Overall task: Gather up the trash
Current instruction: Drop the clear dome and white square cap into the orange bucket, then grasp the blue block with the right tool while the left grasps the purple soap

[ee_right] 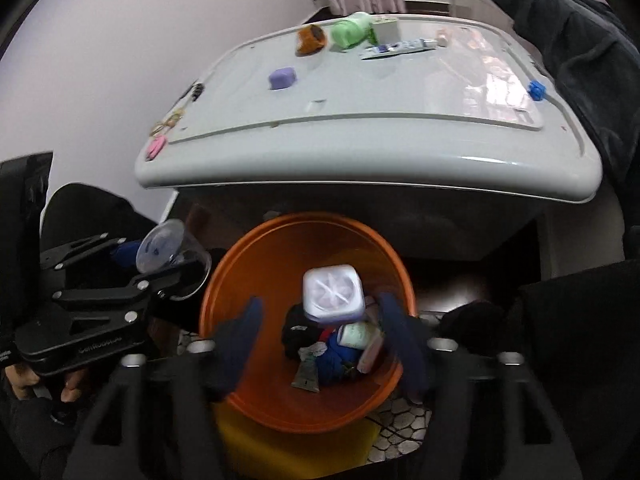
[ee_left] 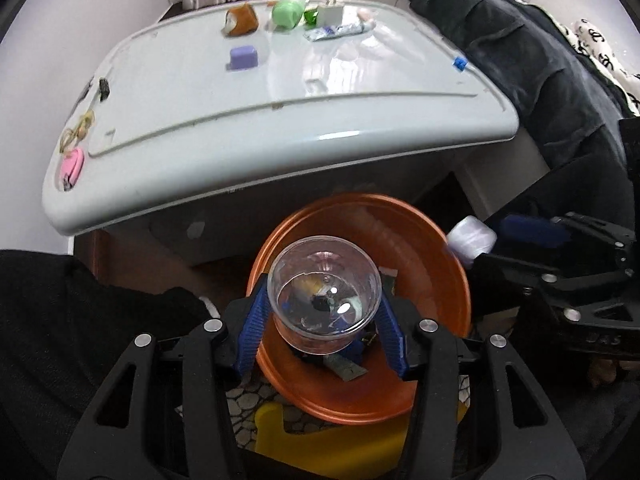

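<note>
L gripper (ee_left: 324, 320): blue ribbed pads closed on a clear plastic cup (ee_left: 324, 292), round, smooth and glossy, seen mouth-on, w/ pads pressing both sides. Directly below it sits the orange bin (ee_left: 432, 280), a round smooth plastic tub w/ a rolled rim; bits of trash show thru the cup's base.

R gripper (ee_right: 320, 336): jaws spread wide, blurred dark-blue pads clear of everything. Betw. them, over the bin's mouth, is a small white plastic bottle (ee_right: 333, 294), squarish w/ rounded corners, moulded star on its end face, motion-blurred, touching neither pad. Under it in the bin lies a heap of trash (ee_right: 336, 348): black and blue crumpled stuff, a flattened tube, a pale cylindrical container.

Beyond both grippers is a pale grey glossy appliance lid (ee_left: 280, 120) w/ rounded corners and a raised seam. On it, at the far edge, sit a green roll (ee_left: 288, 10), an orange-brown lump (ee_left: 241, 20), a white plug adapter (ee_left: 331, 12) and a squeezed tube (ee_left: 336, 32); nearer lies a lilac block (ee_left: 243, 57).

L view only: the cup's inside; the bottle at R as a white blur by the other gripper's jaw. R view only: the bin's contents plainly; the cup side-on at L; fingers (ee_right: 24, 384) on the L gripper's handle. Pebble-pattern mat (ee_right: 400, 420) and a yellow object (ee_left: 340, 444) lie under the bin.
</note>
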A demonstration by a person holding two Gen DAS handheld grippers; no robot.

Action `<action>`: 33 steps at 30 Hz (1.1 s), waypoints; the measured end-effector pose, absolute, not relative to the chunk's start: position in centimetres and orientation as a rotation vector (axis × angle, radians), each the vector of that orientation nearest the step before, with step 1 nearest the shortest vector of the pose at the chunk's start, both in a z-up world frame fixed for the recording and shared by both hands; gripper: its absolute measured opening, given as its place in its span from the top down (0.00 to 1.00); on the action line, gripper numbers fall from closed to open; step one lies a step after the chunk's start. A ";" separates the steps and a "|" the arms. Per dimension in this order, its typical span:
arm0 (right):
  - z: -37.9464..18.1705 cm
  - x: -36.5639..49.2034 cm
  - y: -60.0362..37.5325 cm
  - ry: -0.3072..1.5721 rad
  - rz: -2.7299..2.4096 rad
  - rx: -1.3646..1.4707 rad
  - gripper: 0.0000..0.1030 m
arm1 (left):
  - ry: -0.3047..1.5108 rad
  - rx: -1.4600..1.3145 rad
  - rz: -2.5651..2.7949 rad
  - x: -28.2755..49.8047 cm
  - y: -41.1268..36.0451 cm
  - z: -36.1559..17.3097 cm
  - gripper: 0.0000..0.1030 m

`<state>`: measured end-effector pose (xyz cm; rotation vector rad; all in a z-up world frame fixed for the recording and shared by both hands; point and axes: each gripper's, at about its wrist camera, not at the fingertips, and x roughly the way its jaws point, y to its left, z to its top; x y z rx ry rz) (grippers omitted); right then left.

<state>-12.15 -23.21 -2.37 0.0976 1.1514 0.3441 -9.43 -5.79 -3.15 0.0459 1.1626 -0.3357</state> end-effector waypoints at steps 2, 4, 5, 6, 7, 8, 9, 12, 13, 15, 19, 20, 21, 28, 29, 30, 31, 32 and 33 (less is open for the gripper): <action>-2.4 -11.9 -23.4 1.153 0.346 0.121 0.38 | 1.172 0.037 -0.325 -9.3 -5.6 -3.3 0.40; -2.2 -11.8 -23.8 1.149 0.340 0.139 0.39 | 1.176 0.027 -0.324 -9.3 -5.4 -3.5 0.40; -2.2 -11.8 -23.8 1.149 0.340 0.146 0.39 | 1.180 0.026 -0.325 -9.3 -5.4 -3.5 0.40; -2.2 -11.7 -24.0 1.149 0.336 0.150 0.39 | 1.182 0.026 -0.325 -9.3 -5.5 -3.6 0.40; -2.2 -11.7 -24.0 1.148 0.336 0.153 0.39 | 1.184 0.026 -0.325 -9.3 -5.5 -3.6 0.40; -2.1 -11.6 -24.1 1.145 0.335 0.159 0.39 | 1.185 0.025 -0.326 -9.3 -5.5 -3.6 0.40; -1.9 -11.6 -24.3 1.139 0.334 0.167 0.39 | 1.185 0.025 -0.326 -9.3 -5.5 -3.6 0.40; -1.2 -10.8 -25.1 1.113 0.323 0.189 0.40 | 1.180 0.021 -0.323 -9.1 -5.3 -3.4 0.39; -0.6 -10.1 -25.7 1.097 0.308 0.186 0.41 | 1.176 0.015 -0.323 -8.9 -5.2 -3.2 0.39; 0.9 -8.3 -27.0 1.050 0.262 0.180 0.41 | 1.169 -0.008 -0.322 -8.3 -4.8 -2.8 0.39; 3.3 -0.7 -32.4 0.960 0.079 0.148 0.41 | 1.156 -0.068 -0.302 -6.9 -3.9 -2.5 0.39; 3.2 1.3 -33.8 0.949 0.035 0.148 0.41 | 1.153 -0.085 -0.297 -6.6 -3.7 -2.4 0.39; 2.9 3.1 -35.2 0.953 -0.003 0.157 0.45 | 1.147 -0.097 -0.293 -6.3 -3.6 -2.4 0.39; -2.1 10.4 -42.8 1.051 -0.103 0.587 0.58 | 1.164 -0.093 -0.306 -6.0 -4.0 -3.8 0.39; -2.5 10.8 -43.1 1.056 -0.118 0.620 0.58 | 1.176 -0.098 -0.316 -5.9 -4.1 -4.2 0.39; -2.9 11.3 -43.1 1.060 -0.134 0.649 0.58 | 1.183 -0.101 -0.323 -5.8 -4.1 -4.5 0.39; -3.4 11.8 -43.3 1.062 -0.152 0.688 0.58 | 1.191 -0.104 -0.329 -5.7 -4.2 -4.7 0.39; -3.7 12.1 -43.4 1.063 -0.167 0.705 0.58 | 1.196 -0.107 -0.337 -5.6 -4.2 -4.9 0.39; -3.9 12.6 -43.3 1.064 -0.191 0.711 0.58 | 1.200 -0.110 -0.341 -5.6 -4.2 -5.1 0.39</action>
